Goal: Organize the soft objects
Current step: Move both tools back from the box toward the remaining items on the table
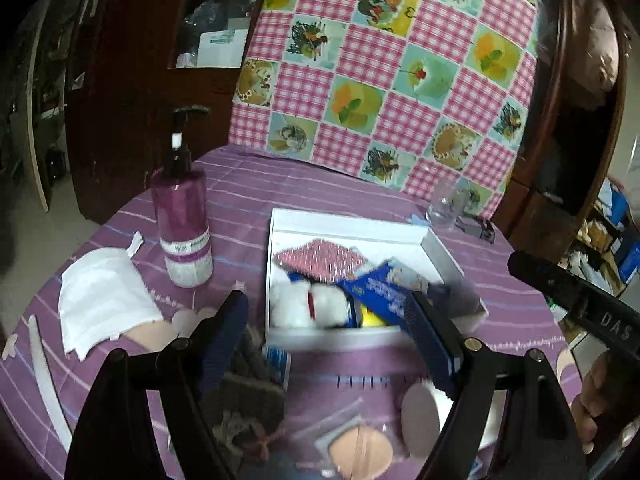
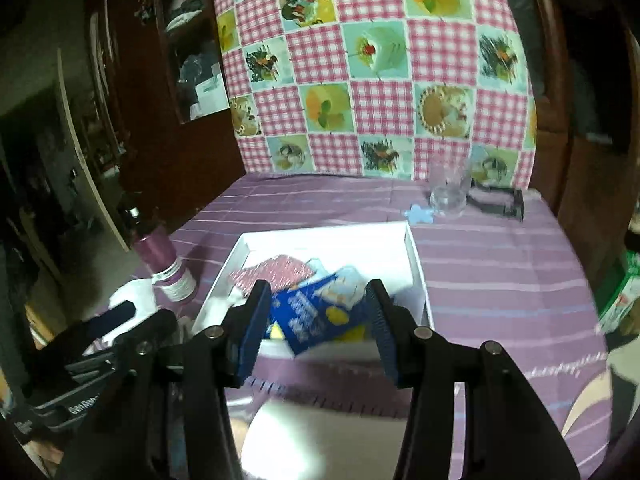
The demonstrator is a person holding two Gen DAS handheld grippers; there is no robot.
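A white box (image 1: pixel 352 220) on the purple tablecloth holds a pink spotted sponge (image 1: pixel 320 258), a white plush (image 1: pixel 308 304), a blue packet (image 1: pixel 380 290) and something yellow. My left gripper (image 1: pixel 324 300) hovers open just before the box's near wall, with nothing between its fingers. Under it lie a grey knitted piece (image 1: pixel 248 392), a peach puff (image 1: pixel 360 454) and a grey round pad (image 1: pixel 420 416). In the right wrist view my right gripper (image 2: pixel 318 286) is open in front of the box (image 2: pixel 328 236); the blue packet (image 2: pixel 312 316) lies beyond its pads, not gripped.
A purple pump bottle (image 1: pixel 184 220) and a folded white cloth (image 1: pixel 104 300) are left of the box. A clear glass (image 2: pixel 448 192) and a black clip stand at the far right. A checked cloth (image 2: pixel 376 72) hangs behind the table. Dark wooden cabinets flank it.
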